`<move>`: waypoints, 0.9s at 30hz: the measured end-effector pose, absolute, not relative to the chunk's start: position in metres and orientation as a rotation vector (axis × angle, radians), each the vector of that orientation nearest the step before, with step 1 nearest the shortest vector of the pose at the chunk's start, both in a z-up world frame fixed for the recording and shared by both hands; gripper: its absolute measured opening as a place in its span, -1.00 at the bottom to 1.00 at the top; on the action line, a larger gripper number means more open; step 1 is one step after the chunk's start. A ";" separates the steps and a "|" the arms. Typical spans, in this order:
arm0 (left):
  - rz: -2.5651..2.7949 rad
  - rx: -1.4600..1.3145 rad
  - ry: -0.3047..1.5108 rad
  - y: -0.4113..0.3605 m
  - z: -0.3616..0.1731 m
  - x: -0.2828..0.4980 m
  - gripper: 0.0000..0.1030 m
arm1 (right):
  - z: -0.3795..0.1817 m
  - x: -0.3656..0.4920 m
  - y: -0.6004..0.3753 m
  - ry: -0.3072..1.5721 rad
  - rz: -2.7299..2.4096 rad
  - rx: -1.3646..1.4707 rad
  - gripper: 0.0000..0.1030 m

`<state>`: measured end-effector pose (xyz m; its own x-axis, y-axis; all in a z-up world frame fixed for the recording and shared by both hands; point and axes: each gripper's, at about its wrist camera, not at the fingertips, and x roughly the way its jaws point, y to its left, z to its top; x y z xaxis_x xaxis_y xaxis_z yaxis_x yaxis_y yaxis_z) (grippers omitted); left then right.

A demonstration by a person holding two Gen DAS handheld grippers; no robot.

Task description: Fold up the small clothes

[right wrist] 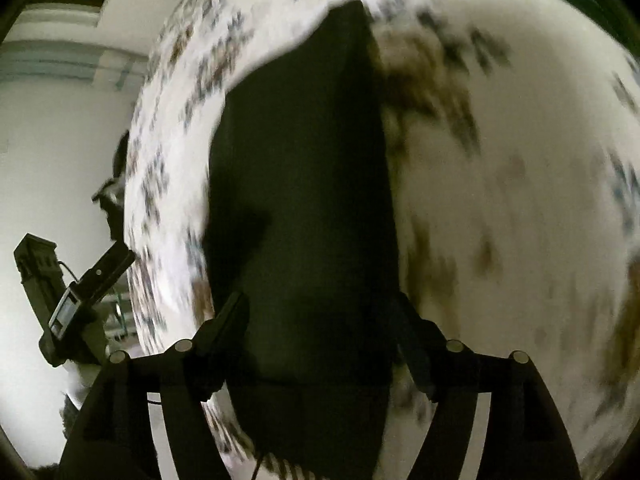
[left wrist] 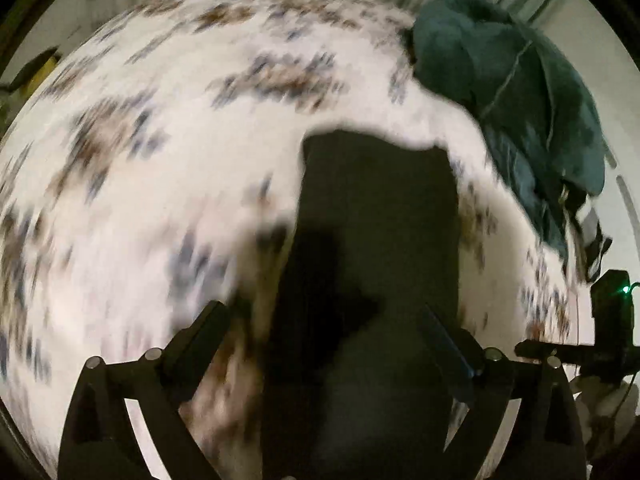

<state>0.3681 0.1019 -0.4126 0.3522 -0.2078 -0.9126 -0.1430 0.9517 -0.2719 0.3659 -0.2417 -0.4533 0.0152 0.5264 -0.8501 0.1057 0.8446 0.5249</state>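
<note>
A: Below both claws, on the white patterned bedspread (left wrist: pixel 160 160), lies the dark garment (left wrist: pixel 380 220) — a long, narrow, flat strip of black cloth running away from the cameras.

B: Is either claw pinching it?

A: No. The left claw (left wrist: pixel 328 332) stands spread wide, fingers either side of the cloth and clear of it. The right claw (right wrist: pixel 320 320) is spread too, nothing between its pads. Everything is blurred, so fine detail is lost.

B: How would you expect the cloth to handle?

A: Soft and light, I judge. It lies limp and follows the bedspread with no stiffness. It will sag and drape from whatever point it is lifted by, and a single layer could slip out of a shallow pinch.

B: So where to take hold?

A: At the corners of a short end, one claw to each, so the edge stays straight as it is carried over. A grip mid-edge would let the corners droop.

B: Anything close by?

A: A heap of dark green cloth (left wrist: pixel 512 92) sits further up the bed, apart from the black piece. The bedding underneath is soft as well, so a deep pinch might catch it.
</note>
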 end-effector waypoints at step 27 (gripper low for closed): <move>0.103 -0.584 1.437 0.102 -0.514 0.137 -0.91 | -0.568 0.126 -0.195 1.757 0.272 0.500 -0.87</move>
